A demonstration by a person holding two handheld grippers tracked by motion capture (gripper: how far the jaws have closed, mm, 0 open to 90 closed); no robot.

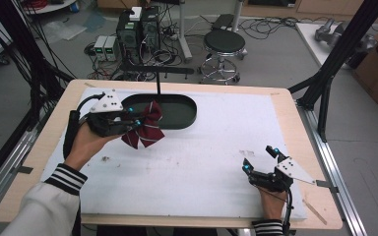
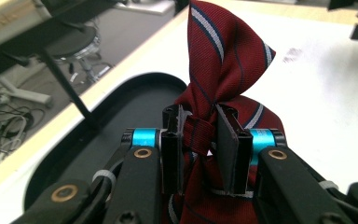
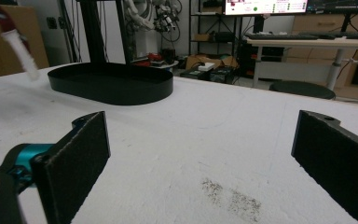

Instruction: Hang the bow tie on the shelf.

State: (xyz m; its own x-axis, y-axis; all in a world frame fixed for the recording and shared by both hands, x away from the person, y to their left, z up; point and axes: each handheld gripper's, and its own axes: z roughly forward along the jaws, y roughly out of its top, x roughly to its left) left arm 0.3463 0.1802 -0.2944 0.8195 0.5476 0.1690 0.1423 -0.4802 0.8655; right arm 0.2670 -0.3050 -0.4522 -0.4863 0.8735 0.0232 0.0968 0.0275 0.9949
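Maroon striped bow tie sits pinched at its knot in my left claw, lifted off the white table just at the near rim of the black oval tray. My right claw rests low near the table's front right, jaws spread wide with nothing between them.
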